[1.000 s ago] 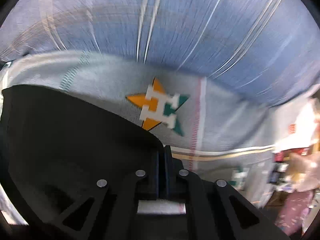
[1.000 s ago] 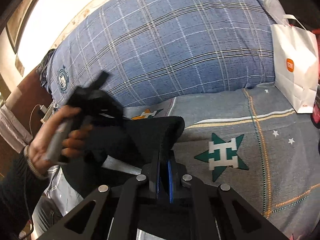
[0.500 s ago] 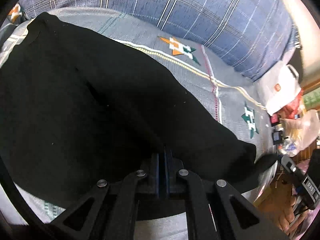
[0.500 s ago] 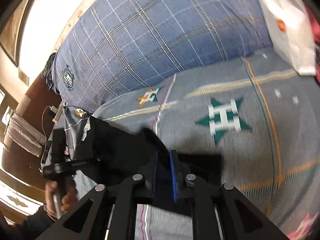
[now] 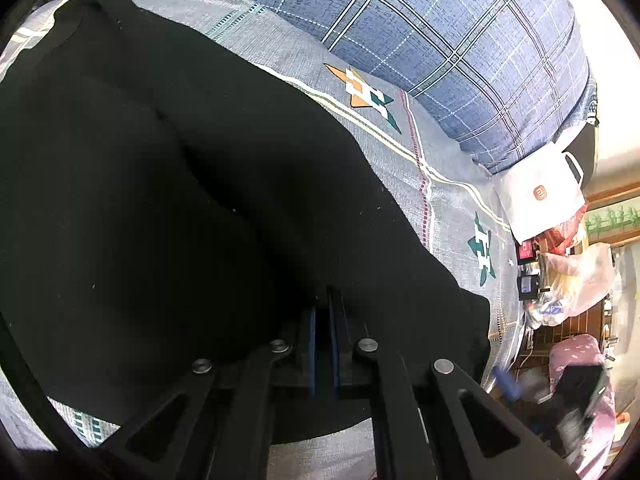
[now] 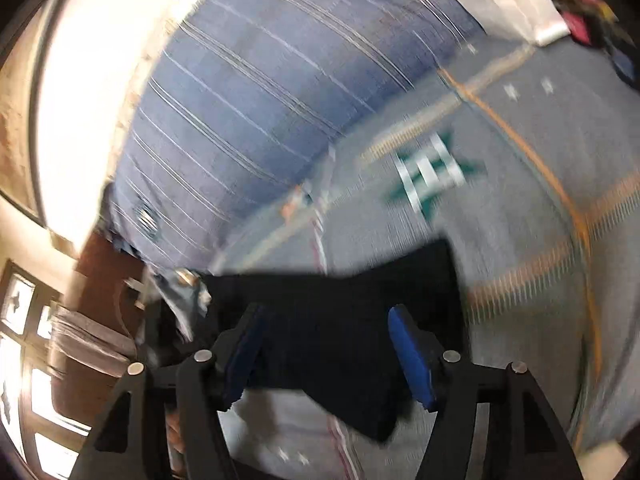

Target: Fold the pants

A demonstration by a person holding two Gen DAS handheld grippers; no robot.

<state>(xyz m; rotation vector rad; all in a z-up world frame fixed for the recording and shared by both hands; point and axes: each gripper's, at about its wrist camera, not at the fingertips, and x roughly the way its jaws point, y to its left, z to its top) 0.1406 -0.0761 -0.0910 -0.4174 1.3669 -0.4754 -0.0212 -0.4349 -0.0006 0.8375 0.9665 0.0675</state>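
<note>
Your left gripper (image 5: pixel 324 312) is clenched on the black fabric pants (image 5: pixel 160 200); your right gripper (image 6: pixel 328 320) hangs released above them.

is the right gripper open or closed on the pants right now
Open. The right gripper has its blue pads spread wide apart, with the black pants lying between them, ungripped.

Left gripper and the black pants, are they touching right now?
Touching. In the left wrist view, the left gripper has its fingers closed nearly together, pinching the edge of the black pants lying on the bed.
</note>
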